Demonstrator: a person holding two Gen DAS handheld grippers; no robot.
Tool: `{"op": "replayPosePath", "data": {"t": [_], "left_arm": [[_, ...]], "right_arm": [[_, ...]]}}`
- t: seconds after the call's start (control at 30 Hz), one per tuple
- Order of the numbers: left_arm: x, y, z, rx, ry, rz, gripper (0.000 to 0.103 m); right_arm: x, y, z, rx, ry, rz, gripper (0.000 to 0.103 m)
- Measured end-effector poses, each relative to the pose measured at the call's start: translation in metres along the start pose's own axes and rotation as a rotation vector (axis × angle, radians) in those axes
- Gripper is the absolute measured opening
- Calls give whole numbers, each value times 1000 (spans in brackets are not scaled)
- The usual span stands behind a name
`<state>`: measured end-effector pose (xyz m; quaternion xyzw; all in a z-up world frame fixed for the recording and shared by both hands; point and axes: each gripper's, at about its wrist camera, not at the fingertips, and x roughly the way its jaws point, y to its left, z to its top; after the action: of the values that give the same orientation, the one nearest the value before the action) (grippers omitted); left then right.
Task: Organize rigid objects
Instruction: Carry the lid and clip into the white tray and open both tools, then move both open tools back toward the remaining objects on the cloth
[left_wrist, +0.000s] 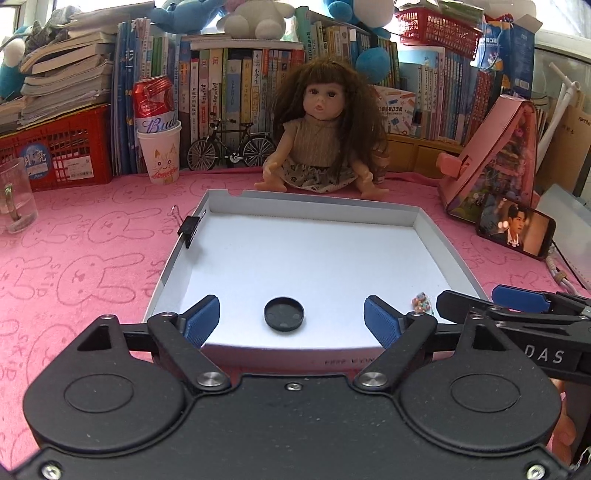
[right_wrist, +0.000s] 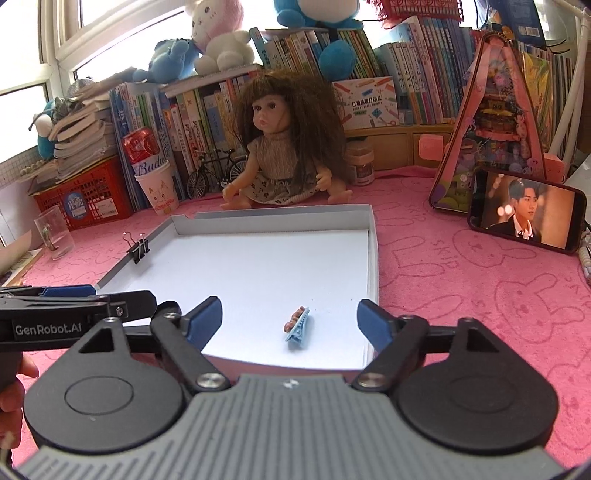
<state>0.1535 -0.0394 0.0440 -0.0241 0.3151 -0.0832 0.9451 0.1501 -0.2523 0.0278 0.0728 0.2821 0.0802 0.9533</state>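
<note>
A shallow white box lid (left_wrist: 314, 214) lies on the pink cloth; it also shows in the right wrist view (right_wrist: 373, 236). A black round cap (left_wrist: 284, 314) lies inside near the front edge. My left gripper (left_wrist: 291, 317) is open and empty, with the cap between its blue fingers. A small blue hair clip with coloured beads (right_wrist: 298, 328) lies in the lid near the front right; it also shows in the left wrist view (left_wrist: 421, 301). My right gripper (right_wrist: 290, 321) is open and empty, with the clip between its fingers. A black binder clip (left_wrist: 190, 227) grips the lid's left wall.
A doll (left_wrist: 321, 129) sits just behind the lid. A phone playing video (right_wrist: 526, 210) leans on a pink box (left_wrist: 495, 158) at the right. A paper cup with a red can (left_wrist: 159, 140), a glass (left_wrist: 14, 199), a red crate (left_wrist: 59, 151) and books stand at the back.
</note>
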Motion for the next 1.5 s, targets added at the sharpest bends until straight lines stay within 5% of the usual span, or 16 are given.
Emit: {"op": "replayPosePath", "data": {"t": [0.97,1.3,1.5], "left_arm": [[-80,6,-110,83,-56,47,86],[-109,1,-131,131,-167,76,85],[-123,3,-138,130,-172,46,66]], "right_arm": [[-69,28,-83,-158,-98,48,100],[-76,33,-101,-176,-90,33,100],[-88,38,-107,-212,-92,86,97]]}}
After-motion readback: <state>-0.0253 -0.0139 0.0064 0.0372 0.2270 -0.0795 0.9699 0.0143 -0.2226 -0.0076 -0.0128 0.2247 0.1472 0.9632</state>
